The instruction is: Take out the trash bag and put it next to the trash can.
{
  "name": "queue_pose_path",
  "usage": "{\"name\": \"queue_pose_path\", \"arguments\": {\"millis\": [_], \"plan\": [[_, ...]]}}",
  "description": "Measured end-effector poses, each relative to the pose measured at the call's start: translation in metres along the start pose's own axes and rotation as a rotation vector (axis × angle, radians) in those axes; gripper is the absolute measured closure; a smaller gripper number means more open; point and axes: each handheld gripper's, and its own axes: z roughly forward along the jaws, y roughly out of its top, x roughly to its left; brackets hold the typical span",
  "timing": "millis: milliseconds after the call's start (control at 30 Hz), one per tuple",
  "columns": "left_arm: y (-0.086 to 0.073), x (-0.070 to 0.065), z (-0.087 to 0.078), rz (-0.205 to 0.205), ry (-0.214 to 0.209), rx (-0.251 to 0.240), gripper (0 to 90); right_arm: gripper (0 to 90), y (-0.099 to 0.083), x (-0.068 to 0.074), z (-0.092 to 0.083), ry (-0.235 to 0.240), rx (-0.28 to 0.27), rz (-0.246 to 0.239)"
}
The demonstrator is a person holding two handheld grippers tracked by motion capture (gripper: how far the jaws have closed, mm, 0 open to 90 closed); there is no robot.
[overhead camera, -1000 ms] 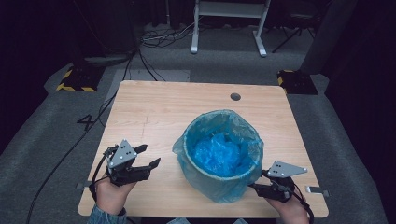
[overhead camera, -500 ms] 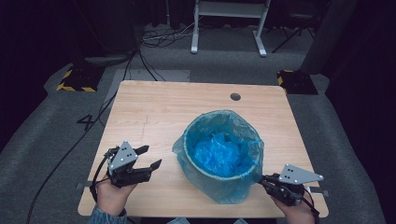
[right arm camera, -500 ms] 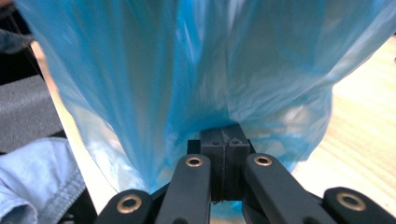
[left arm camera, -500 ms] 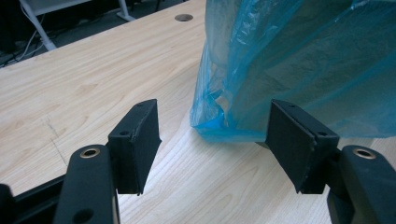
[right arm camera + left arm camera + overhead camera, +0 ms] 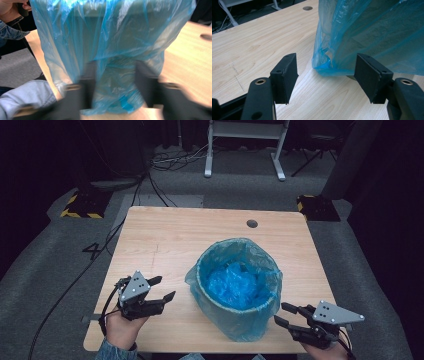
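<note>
A round bin lined with a blue plastic bag stands at the front middle of the wooden table. The bag's skirt hangs down over the bin's outside. My left gripper rests left of the bin, open and holding nothing. In the left gripper view the left gripper points at the blue bag where it meets the tabletop. My right gripper is at the front right edge, open, its tips just short of the bag. The right gripper is blurred, and the blue bag hangs just beyond its jaws.
A cable hole sits near the table's far edge. A white desk frame, cables and yellow-black blocks are on the floor beyond. The person's other hand and a denim sleeve are at the left of the right gripper view.
My right gripper has drawn back to the right, away from the bin's lower side. The left gripper and the bin have hardly moved.
</note>
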Motion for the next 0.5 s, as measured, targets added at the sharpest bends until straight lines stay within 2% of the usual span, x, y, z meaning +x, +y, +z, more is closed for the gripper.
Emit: {"name": "queue_pose_path", "arguments": {"millis": [67, 133, 233, 267, 300, 333, 367, 400, 467, 500], "plan": [[0.000, 0.000, 0.000, -0.002, 0.000, 0.000, 35.1, 40.5, -0.001, 0.001, 0.000, 0.003, 0.010, 0.004], [-0.001, 0.000, 0.001, -0.004, 0.000, 0.001, 35.0, 35.5, -0.004, 0.009, 0.007, 0.005, 0.051, -0.010], [-0.001, -0.001, 0.002, -0.003, -0.001, 0.009, 35.1, 36.5, -0.004, 0.012, 0.014, 0.002, 0.064, -0.022], [-0.001, -0.001, 0.002, 0.000, -0.002, 0.012, 35.1, 51.9, -0.004, 0.012, 0.022, -0.001, 0.066, -0.024], [-0.002, -0.001, 0.002, -0.002, -0.003, 0.012, 35.1, 51.9, -0.004, 0.012, 0.022, -0.001, 0.066, -0.024], [-0.002, -0.001, 0.002, -0.002, -0.003, 0.012, 35.1, 61.4, -0.004, 0.011, 0.024, 0.005, 0.068, -0.026], [-0.002, -0.001, 0.002, -0.006, -0.002, 0.011, 35.1, 76.9, -0.003, 0.007, 0.030, 0.015, 0.073, -0.022], [-0.003, 0.000, 0.001, -0.007, -0.001, 0.011, 35.1, 76.9, -0.003, 0.007, 0.030, 0.015, 0.073, -0.022], [-0.004, 0.001, 0.000, -0.009, -0.002, 0.010, 35.1, 90.0, 0.000, 0.007, 0.028, 0.010, 0.054, -0.038], [-0.004, 0.001, 0.000, -0.011, 0.000, 0.011, 35.1, 90.0, 0.000, 0.007, 0.028, 0.010, 0.054, -0.038]]}}
